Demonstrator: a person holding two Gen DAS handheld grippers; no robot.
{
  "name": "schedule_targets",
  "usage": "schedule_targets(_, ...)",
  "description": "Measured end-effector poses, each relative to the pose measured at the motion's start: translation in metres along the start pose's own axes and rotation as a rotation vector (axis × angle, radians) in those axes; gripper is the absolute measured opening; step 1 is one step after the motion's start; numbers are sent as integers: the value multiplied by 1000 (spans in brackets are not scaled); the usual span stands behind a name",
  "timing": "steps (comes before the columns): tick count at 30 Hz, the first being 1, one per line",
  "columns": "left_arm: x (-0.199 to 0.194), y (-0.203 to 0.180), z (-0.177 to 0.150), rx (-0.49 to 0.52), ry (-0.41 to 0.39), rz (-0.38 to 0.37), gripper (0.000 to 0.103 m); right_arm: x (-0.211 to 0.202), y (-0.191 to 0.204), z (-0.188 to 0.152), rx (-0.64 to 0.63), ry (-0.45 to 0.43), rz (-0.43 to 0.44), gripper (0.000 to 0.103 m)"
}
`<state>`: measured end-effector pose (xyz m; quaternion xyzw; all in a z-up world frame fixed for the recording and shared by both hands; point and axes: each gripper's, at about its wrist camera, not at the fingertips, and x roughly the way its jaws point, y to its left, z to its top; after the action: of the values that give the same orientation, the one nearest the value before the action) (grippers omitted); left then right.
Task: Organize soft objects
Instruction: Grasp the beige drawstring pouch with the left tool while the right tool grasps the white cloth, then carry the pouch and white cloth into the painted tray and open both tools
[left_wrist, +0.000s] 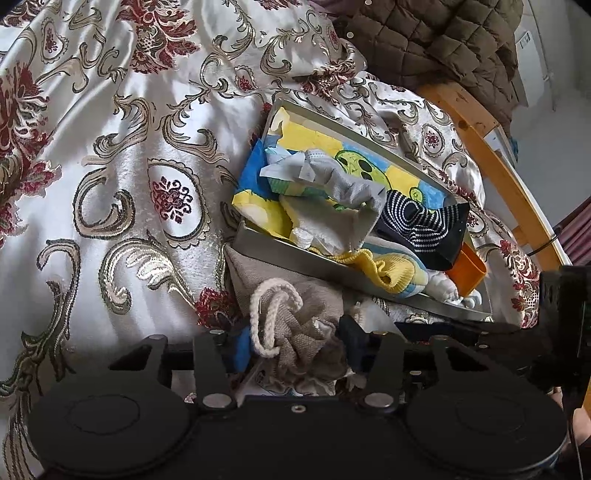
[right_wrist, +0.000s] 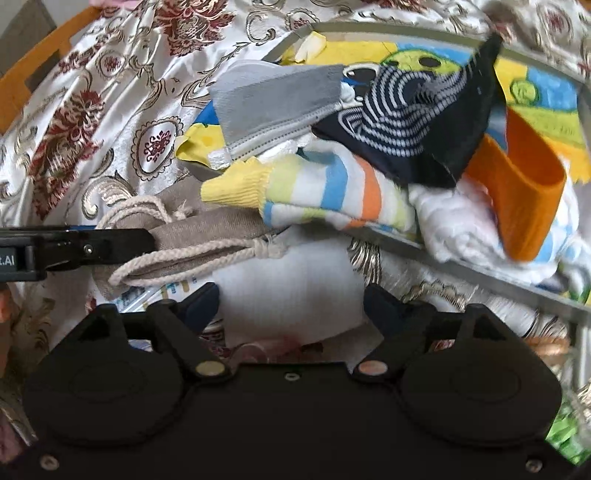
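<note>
My left gripper is shut on a beige drawstring pouch, bunched between its blue pads, just in front of a metal tray. The tray holds a yellow-blue cartoon cloth, a grey mask, a navy striped sock, a yellow striped sock and an orange band. In the right wrist view my right gripper has its jaws apart around a white folded cloth, beside the pouch and below the tray rim. I cannot tell whether its pads touch the cloth.
Everything lies on a white satin bedspread with red and gold flowers. A brown quilted jacket hangs over an orange wooden rail at the back right. The left gripper's finger reaches in from the left of the right wrist view.
</note>
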<state>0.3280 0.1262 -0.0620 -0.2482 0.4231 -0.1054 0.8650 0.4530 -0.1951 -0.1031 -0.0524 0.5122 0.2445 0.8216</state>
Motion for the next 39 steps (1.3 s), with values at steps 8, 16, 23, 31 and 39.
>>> schedule_targets(8, -2, 0, 0, 1, -2, 6, 46, -2, -20, -8, 99, -14, 95, 58)
schedule_targets(16, -5, -2, 0, 23, -3, 19, 40, 3, -31, -15, 161, -37, 172, 35)
schedule_targets(23, -6, -3, -1, 28, -12, 39, 39, 2, -25, -21, 200, -52, 211, 16)
schedule_targets(31, -7, -4, 0, 41, -17, 36, 36, 3, -22, -25, 206, -75, 200, 12)
schedule_targets(39, -20, -2, 3, -12, -75, 53, 34, -15, -27, -29, 247, -140, 175, 1)
